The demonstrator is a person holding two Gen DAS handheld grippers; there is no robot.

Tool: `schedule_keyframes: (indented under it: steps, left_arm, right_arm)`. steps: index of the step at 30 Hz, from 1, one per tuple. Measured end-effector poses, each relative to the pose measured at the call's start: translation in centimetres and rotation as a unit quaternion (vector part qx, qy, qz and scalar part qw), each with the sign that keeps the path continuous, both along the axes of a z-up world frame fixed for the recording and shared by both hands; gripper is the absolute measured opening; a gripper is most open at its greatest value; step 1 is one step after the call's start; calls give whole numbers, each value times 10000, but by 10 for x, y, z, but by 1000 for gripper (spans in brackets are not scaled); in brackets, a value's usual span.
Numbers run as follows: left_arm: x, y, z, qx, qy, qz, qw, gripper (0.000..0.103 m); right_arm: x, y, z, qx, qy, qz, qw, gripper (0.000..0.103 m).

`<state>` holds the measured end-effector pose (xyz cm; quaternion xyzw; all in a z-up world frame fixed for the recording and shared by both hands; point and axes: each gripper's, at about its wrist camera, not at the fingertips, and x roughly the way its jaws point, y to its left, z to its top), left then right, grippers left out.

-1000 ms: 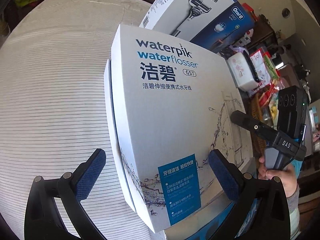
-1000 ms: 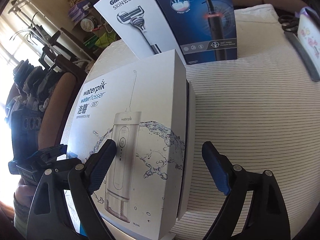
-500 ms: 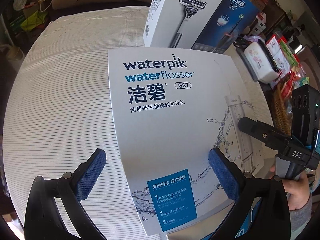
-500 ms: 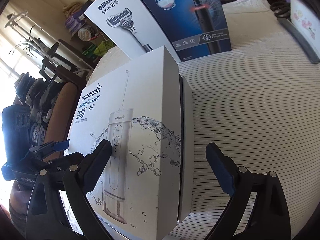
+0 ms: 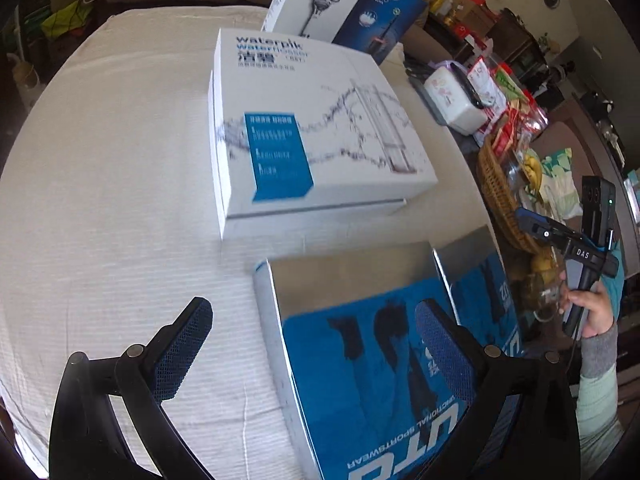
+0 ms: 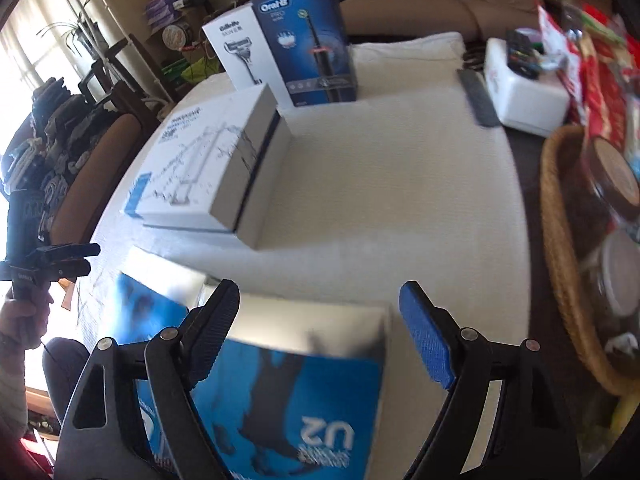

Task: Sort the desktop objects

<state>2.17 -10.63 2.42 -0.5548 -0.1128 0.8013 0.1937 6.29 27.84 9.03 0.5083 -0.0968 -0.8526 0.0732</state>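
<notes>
The white Waterpik box (image 5: 316,128) lies flat on the white striped cloth (image 5: 100,184), also in the right wrist view (image 6: 216,172). A silver and blue sportswear box (image 5: 372,352) sits nearest me, also in the right wrist view (image 6: 288,384). My left gripper (image 5: 316,344) is open above its left part. My right gripper (image 6: 320,332) is open above its far end. A Gillette box (image 5: 320,4) and an Oral-B box (image 5: 380,20) stand at the back.
A white tissue box (image 6: 520,92) and a dark remote (image 6: 478,98) lie at the right of the cloth. A wicker basket (image 6: 560,240) with jars and snack packs stands off the cloth's right edge. A sofa is behind.
Both grippers have pulled back and up from the Waterpik box, which now lies flat and apart from them. The sportswear box has come into view below them.
</notes>
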Motion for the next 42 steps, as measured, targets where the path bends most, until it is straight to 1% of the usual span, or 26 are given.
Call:
schedule_keyframes:
  steps: [2,4,7,10,14,17,20,22,25,28,30,31,32,33,35,36,37,38,39,42]
  left_arm:
    - [15,5,-11,104,-87,41,9999,103]
    - [29,10,-19,203,-114,102,9997,103]
    - [44,19,-32,126,-160,108,9997,103]
    - [57,23,-46,60,-277,109,9995,103]
    - [73,30,-59,53,-392,74,9992,103]
    - [80,33,-61,66,-371,33,9993,103]
    - [82,32,-61,71,-374,57,9993,103]
    - [82,29,-60,-18,-316,67,9995,103]
    - [75,20,-60,-4,-306,44,9995,103]
    - [67,15,-61,10,-426,-57,9991,103]
    - [66,17,-57,-129,-420,-195,9988,103]
    - [68,19,-51,-326,-322,-221,9987,103]
    - [70,19,-42,-518,-157,-206,9983,103]
    - [71,20,-32,-623,33,-158,9979,103]
    - [72,23,-12,-665,350,-2,9972,103]
    - [71,26,-5,-683,482,85,9965,103]
    - [69,31,1,-721,598,182,9954,103]
    - [66,37,5,-758,689,283,9943,103]
    - [62,42,6,-776,743,386,9935,103]
    - [47,59,-2,-711,742,672,9924,103]
  right_arm:
    - [24,16,-14,-85,-182,-181,9996,81]
    - [43,32,-30,-322,-312,-385,9983,81]
    - [65,47,-53,-654,-503,-652,9945,81]
    - [86,50,-72,-934,-660,-810,9901,78]
    - [108,45,-82,-1443,-649,-948,9828,77]
    - [112,31,-86,-1618,-548,-986,9804,74]
    - [111,15,-87,-1637,-394,-1192,9785,74]
    - [114,4,-87,-1553,-212,-1389,9778,74]
    - [115,-7,-88,-1516,-30,-1565,9760,76]
    - [110,-10,-87,-1507,-102,-1438,9780,76]
    - [108,-10,-82,-1373,-178,-1294,9819,75]
    - [108,-10,-76,-1117,-172,-1262,9856,75]
    - [108,-12,-66,-809,-65,-1232,9891,76]
    - [109,-13,-55,-600,95,-1146,9916,76]
    - [106,-20,-34,-291,304,-1009,9940,77]
    - [102,-25,-26,-161,395,-933,9947,81]
    - [97,-33,-19,-26,473,-841,9953,88]
    - [90,-42,-14,101,529,-747,9958,91]
    - [82,-52,-11,187,570,-664,9960,94]
    - [56,-72,-16,308,607,-662,9955,94]
